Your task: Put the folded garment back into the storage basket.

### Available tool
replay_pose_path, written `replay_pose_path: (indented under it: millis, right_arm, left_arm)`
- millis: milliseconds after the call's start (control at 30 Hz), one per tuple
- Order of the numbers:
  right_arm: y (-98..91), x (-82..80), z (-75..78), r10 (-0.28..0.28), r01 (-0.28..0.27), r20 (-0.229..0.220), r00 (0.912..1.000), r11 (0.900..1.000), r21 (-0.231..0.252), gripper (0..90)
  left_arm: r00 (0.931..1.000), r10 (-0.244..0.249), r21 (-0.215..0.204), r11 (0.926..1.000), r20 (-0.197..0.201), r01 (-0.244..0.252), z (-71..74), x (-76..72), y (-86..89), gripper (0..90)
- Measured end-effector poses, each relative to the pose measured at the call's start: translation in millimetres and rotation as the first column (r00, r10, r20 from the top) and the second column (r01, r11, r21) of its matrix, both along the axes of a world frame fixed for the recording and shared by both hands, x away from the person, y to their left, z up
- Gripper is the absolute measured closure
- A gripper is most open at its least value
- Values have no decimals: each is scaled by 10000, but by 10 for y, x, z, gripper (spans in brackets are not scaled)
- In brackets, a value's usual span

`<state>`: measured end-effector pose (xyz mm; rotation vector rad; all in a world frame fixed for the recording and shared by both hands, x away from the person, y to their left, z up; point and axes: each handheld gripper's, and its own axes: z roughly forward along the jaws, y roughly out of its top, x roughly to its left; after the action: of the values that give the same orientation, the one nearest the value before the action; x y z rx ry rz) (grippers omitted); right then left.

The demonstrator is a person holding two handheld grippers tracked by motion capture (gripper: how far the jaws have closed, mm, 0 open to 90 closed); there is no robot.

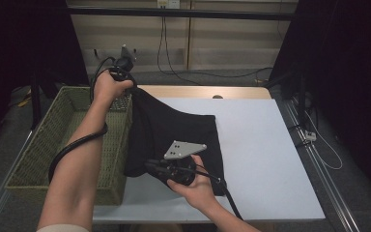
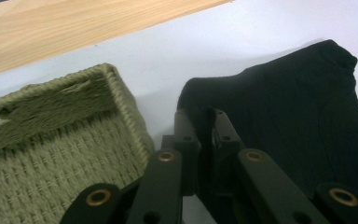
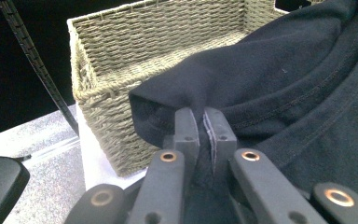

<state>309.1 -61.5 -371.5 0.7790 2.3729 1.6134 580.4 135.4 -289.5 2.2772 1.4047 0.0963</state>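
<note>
Both grippers, right (image 3: 205,116) and left (image 2: 200,116), stand clamped on the black cotton garment (image 1: 174,130), lifted beside but not yet inside the green woven basket (image 1: 72,140).

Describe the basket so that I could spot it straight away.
On the white table, look to its left edge. The woven green basket sits there, long and rectangular, beside the black garment that both grippers pinch. It is the only woven, open-topped thing there.
</note>
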Motion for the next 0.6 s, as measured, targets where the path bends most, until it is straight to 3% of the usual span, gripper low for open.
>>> replay_pose_path:
  millis: [600]
  right_arm:
    - [96, 15, 25, 162, -162, 71, 9998, 9999, 53, 861]
  left_arm:
    - [9996, 266, -7, 9996, 4, -266, 52, -15, 174, 843]
